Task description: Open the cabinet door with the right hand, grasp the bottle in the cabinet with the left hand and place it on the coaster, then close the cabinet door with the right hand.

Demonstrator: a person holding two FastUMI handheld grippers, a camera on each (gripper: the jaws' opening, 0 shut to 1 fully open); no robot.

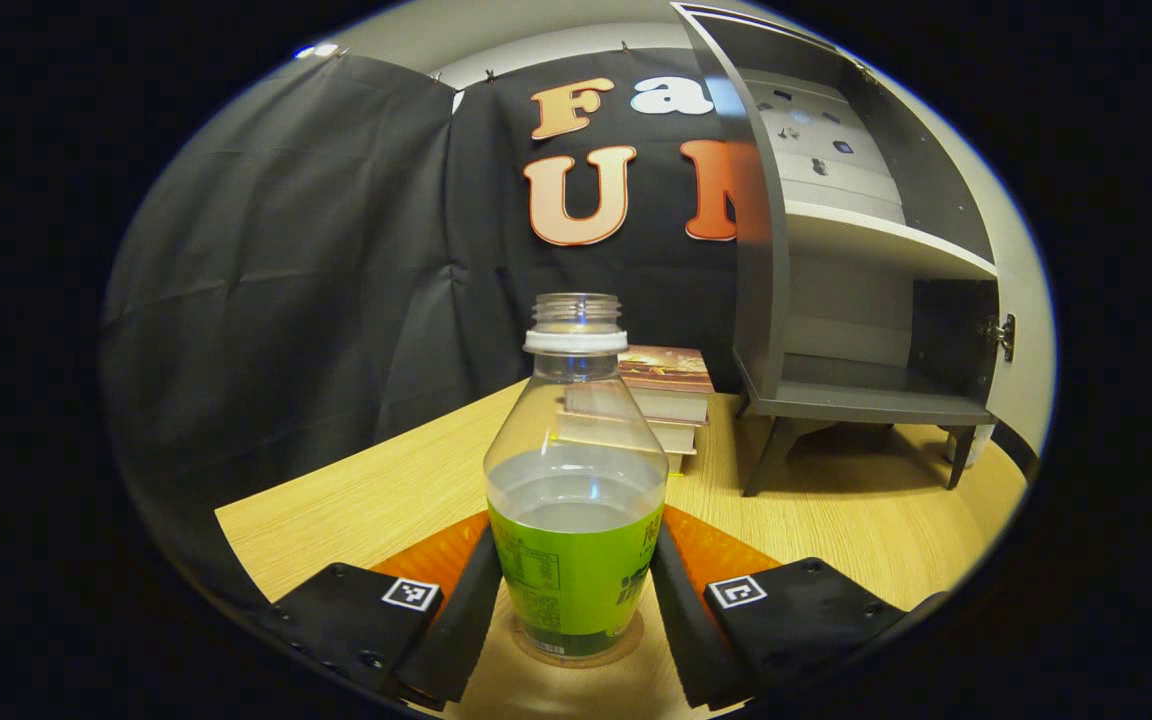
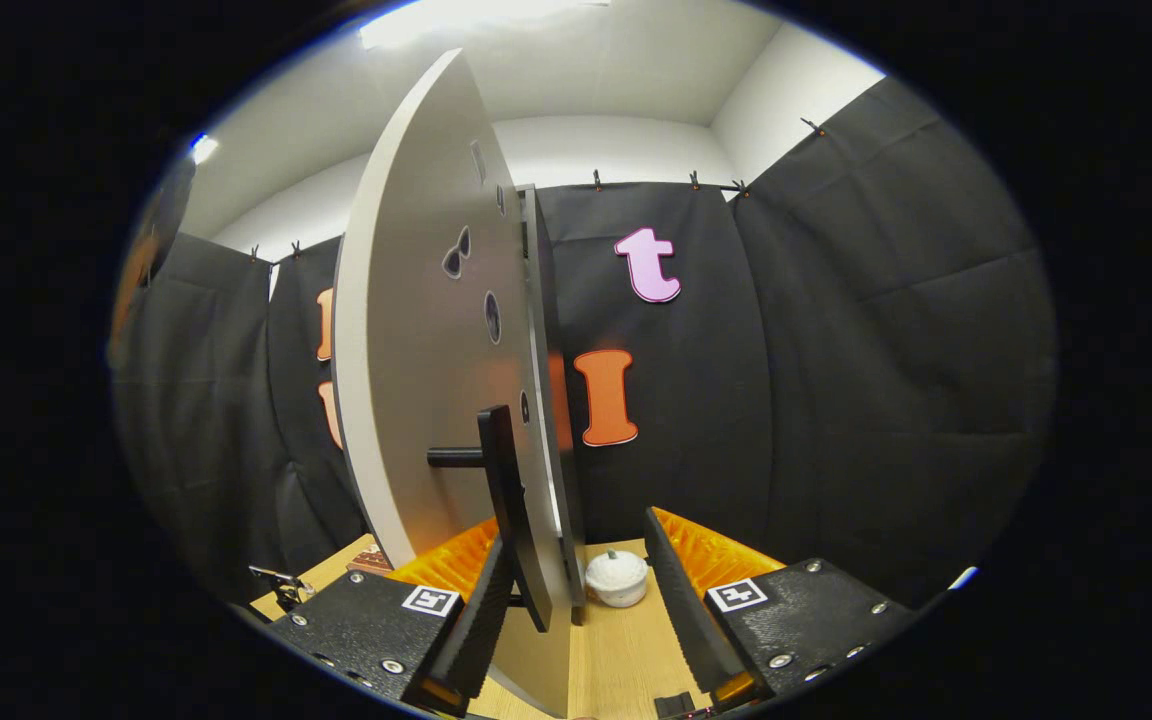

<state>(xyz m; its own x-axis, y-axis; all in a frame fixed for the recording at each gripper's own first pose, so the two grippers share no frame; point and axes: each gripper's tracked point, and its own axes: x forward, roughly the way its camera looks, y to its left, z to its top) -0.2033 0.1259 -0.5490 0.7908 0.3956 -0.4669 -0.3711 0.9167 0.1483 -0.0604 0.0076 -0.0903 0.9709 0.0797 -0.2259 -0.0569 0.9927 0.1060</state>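
Observation:
A clear bottle point(image 1: 576, 500) with a green label, a white neck ring and no cap stands upright on a round coaster point(image 1: 626, 645) on the wooden table. My left gripper point(image 1: 576, 540) is shut on the bottle, one finger pressing each side of the label. The grey cabinet point(image 1: 836, 400) stands behind to the right with its door point(image 1: 1026, 300) swung open and its shelves bare. In the right gripper view the pale door point(image 2: 426, 380) stands edge-on with its black bar handle point(image 2: 504, 480). My right gripper point(image 2: 576, 535) is open, straddling the door's edge near the handle.
A stack of books point(image 1: 671, 395) lies behind the bottle, left of the cabinet. A small white lidded pot point(image 2: 617, 578) sits on the table beyond the door. The table's left edge point(image 1: 336, 470) runs close to the black cloth wall.

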